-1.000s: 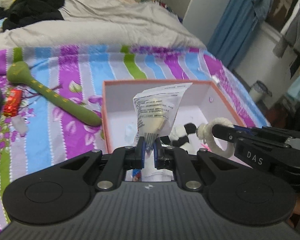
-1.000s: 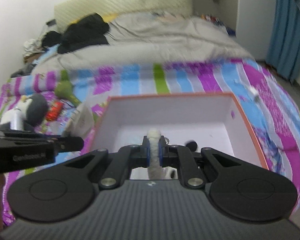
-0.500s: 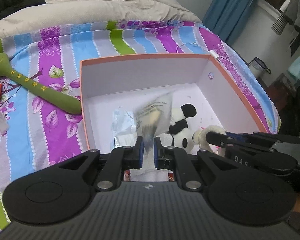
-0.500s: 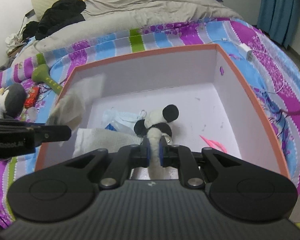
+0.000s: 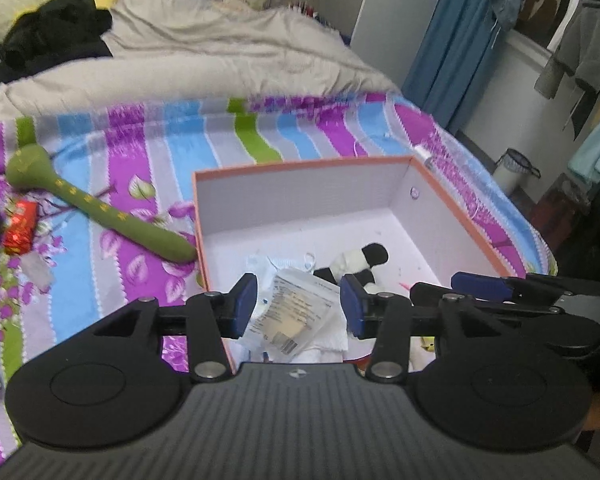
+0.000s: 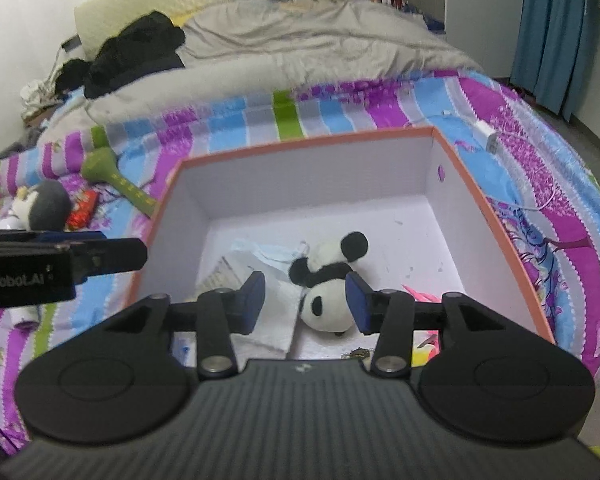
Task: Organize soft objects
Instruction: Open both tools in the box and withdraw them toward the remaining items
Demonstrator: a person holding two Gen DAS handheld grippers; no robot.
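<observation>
Orange-rimmed box (image 6: pixel 496 216) holds packet (image 5: pixel 296 312) and panda (image 6: pixel 328 288); both grippers' jaws spread, empty (drop step looks done). Next: fetch green toy (image 5: pixel 100 210).

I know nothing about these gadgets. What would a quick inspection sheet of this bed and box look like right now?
Surface: striped floral bedsheet, grey quilt behind.
Job's things: panda toy, plastic packet and face mask lie inside the box.
Clutter: green stick toy, red wrapper, grey plush toy on the sheet left of the box; black clothes on the quilt.
Grippers: left gripper and right gripper, fingers open, holding nothing.
Cables: white charger with cord right of the box.
Surroundings: blue curtain, hanging clothes.
</observation>
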